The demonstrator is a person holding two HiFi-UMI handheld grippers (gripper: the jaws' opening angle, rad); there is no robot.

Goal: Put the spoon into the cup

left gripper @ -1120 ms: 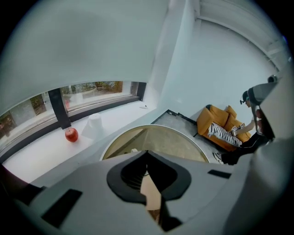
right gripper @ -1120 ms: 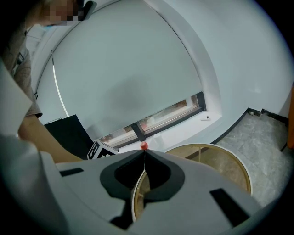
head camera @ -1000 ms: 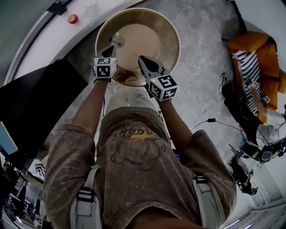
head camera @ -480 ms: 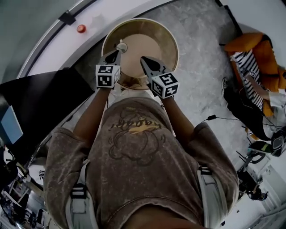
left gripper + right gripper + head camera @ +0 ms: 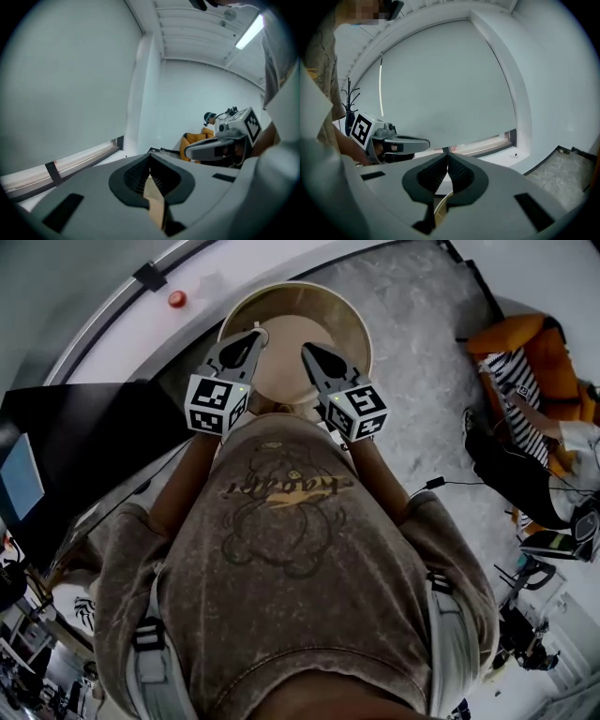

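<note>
The round tan table (image 5: 328,320) lies below both raised grippers. A small pale cup (image 5: 263,331) peeks out at the tip of my left gripper (image 5: 254,337), mostly hidden by it. I cannot make out the spoon in any view. The left gripper (image 5: 150,161) is shut with nothing between its jaws. My right gripper (image 5: 307,351) hangs beside it over the table's near half. In its own view the right gripper (image 5: 447,157) is shut and empty. Each gripper view looks out level at the pale wall and shows the other gripper (image 5: 220,145) (image 5: 396,143).
A red button (image 5: 176,299) sits on the white ledge behind the table. A black surface (image 5: 75,437) fills the left. A person sits on an orange seat (image 5: 525,338) at the right, with cables (image 5: 450,493) on the grey floor.
Both grippers have risen off the table toward the head camera, the left one more. The cup, plain beside the left gripper a second ago, is now mostly covered by its tip.
</note>
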